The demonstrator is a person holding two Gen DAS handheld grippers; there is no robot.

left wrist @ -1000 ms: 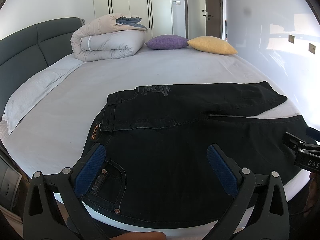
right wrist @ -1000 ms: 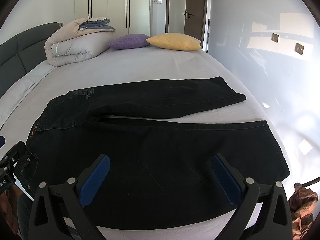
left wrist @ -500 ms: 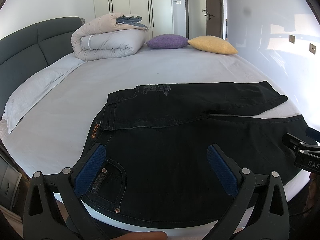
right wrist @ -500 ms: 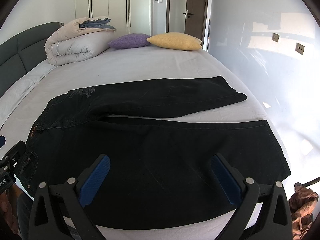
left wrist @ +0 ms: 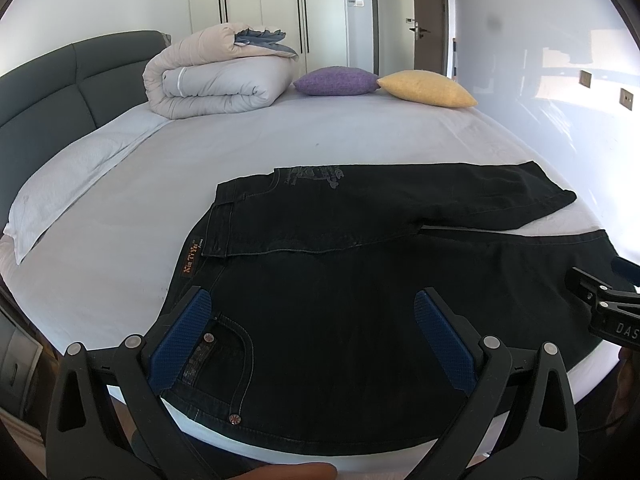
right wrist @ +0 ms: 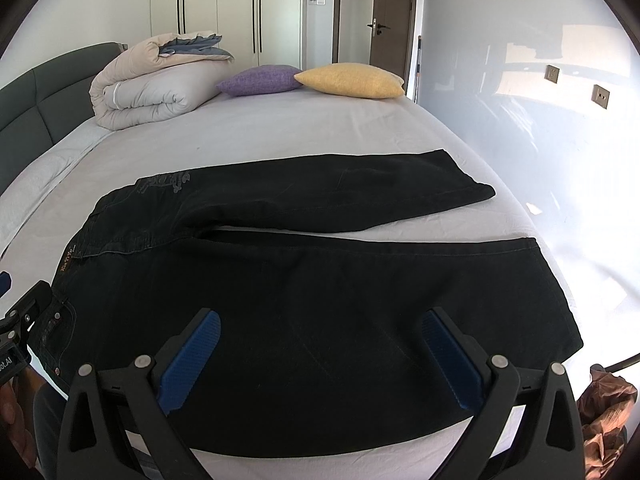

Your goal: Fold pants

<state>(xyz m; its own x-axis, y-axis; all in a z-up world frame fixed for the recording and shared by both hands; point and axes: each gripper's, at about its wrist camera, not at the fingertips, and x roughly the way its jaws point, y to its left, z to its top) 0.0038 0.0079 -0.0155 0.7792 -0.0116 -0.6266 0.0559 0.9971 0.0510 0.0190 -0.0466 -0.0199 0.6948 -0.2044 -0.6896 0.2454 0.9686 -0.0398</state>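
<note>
Bedroom interior. A bed with a pale sheet fills most of both views; its dark padded headboard stands at left. A rolled duvet lies near the headboard, with a purple cushion and a yellow cushion just beside each other. White wardrobe doors and a brown door line the far wall. Bright sunlight falls on the right wall (two switch plates are mounted there).

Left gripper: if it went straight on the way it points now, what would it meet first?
Most likely the black pants: the open left gripper hovers over their near leg by the waistband. Depth is unclear; beyond lies only the bed sheet.
</note>
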